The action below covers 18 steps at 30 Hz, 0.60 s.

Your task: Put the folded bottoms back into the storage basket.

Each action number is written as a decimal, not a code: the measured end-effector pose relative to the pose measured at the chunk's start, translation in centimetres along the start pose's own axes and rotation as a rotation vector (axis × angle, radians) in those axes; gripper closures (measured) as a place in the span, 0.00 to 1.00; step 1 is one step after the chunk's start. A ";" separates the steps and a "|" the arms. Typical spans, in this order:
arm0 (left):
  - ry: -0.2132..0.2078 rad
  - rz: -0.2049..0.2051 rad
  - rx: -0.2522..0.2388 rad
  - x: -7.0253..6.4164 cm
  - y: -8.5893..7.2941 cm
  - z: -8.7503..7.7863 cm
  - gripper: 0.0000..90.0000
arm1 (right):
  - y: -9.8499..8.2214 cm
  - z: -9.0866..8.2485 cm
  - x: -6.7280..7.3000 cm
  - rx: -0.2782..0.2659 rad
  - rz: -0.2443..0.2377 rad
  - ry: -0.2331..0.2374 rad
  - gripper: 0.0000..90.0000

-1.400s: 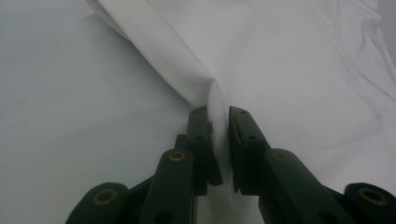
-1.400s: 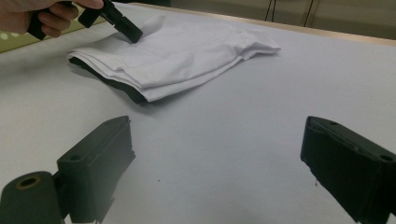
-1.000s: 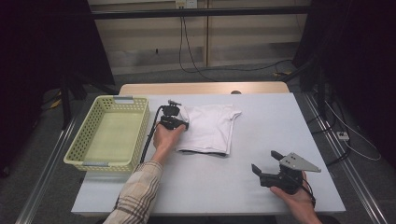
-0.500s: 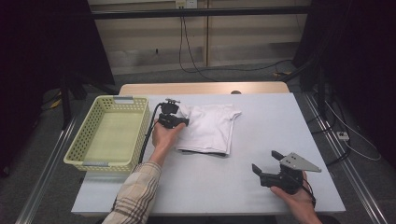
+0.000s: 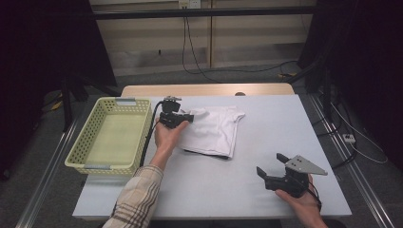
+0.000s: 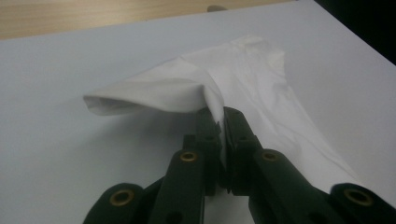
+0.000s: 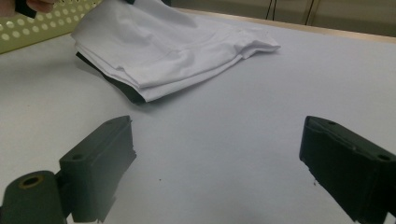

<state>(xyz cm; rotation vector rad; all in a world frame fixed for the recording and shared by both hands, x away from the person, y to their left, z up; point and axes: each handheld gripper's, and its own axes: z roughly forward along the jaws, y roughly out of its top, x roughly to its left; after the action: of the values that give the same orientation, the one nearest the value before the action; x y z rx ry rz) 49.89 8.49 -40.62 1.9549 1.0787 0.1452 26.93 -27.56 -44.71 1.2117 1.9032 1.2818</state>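
Observation:
A white T-shirt (image 5: 214, 130) lies folded on the pale table (image 5: 266, 142), with a dark layer showing under its near edge. My left gripper (image 5: 188, 117) is at the shirt's left sleeve and is shut on a fold of the white cloth (image 6: 205, 93), which it holds a little above the table. In the right gripper view the T-shirt (image 7: 163, 51) lies ahead and to the left. My right gripper (image 5: 272, 165) rests near the table's front right, jaws wide open with nothing between them, well apart from the shirt.
A yellow-green plastic basket (image 5: 88, 142) stands on the table's left side, beside the left hand; its perforated wall (image 7: 42, 28) shows in the right gripper view. Cables hang behind the table, and metal rails run along both sides.
The left gripper has shifted slightly toward the basket with the sleeve in its jaws, lifting the cloth a little. The right gripper has stayed put.

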 end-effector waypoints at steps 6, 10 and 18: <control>-0.008 0.018 -0.047 -0.4 0.4 -1.0 0.96 | 0.0 0.0 0.0 0.000 0.004 0.001 0.11; -0.014 0.030 -0.061 -0.5 0.7 -1.7 0.96 | 0.0 0.0 0.0 -0.001 0.002 0.002 0.11; -0.022 0.051 -0.113 -0.7 1.1 -3.1 0.96 | 0.0 0.0 0.0 -0.001 0.005 0.000 0.11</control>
<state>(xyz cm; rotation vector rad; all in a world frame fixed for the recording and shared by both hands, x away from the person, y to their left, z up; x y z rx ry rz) 48.70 9.67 -37.71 1.8790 0.9858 0.2081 26.95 -27.53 -44.72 1.2162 1.9003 1.2856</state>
